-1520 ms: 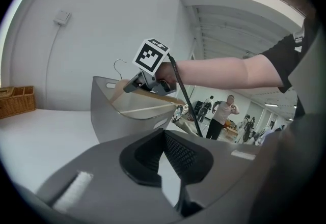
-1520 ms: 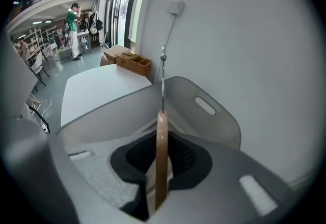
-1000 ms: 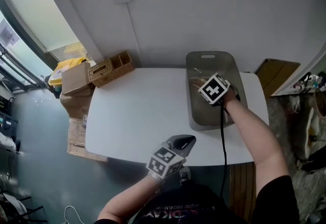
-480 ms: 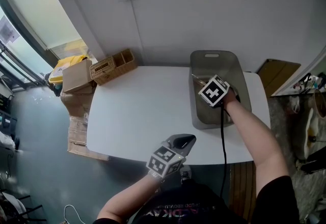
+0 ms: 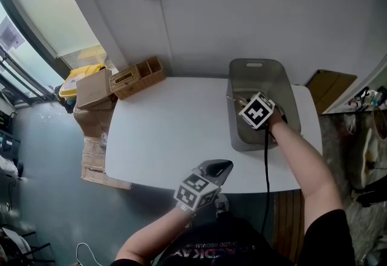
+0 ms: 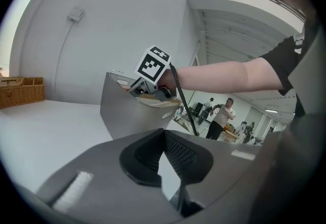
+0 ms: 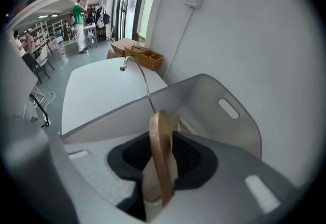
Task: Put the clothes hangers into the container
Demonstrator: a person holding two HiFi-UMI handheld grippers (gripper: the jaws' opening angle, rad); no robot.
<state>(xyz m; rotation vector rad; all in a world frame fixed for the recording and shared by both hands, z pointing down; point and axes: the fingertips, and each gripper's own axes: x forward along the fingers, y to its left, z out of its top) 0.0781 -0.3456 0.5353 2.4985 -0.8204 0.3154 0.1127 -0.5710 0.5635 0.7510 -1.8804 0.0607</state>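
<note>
The right gripper [image 7: 162,163] is down inside the grey container [image 5: 284,80], in the right middle of the head view. Its jaws are opening, and a wooden clothes hanger [image 7: 158,134] stands between them, on its edge, with its metal hook [image 7: 135,67] sticking up past the near wall. The pads do not look tight on the wood now, so I think the gripper is letting go so the hanger can drop in there. The left gripper [image 6: 164,154] is at the bottom middle of the head view, by the near edge of the white table [image 5: 169,132]. Its jaws are closed with nothing in them, so I think it is just waiting out of the way. I count two grippers, one hanger, one container and one table. I cannot tell if more hangers lie at the bottom. At the upper left there is one wicker basket [image 5: 136,77] on the table's far corner.
</note>
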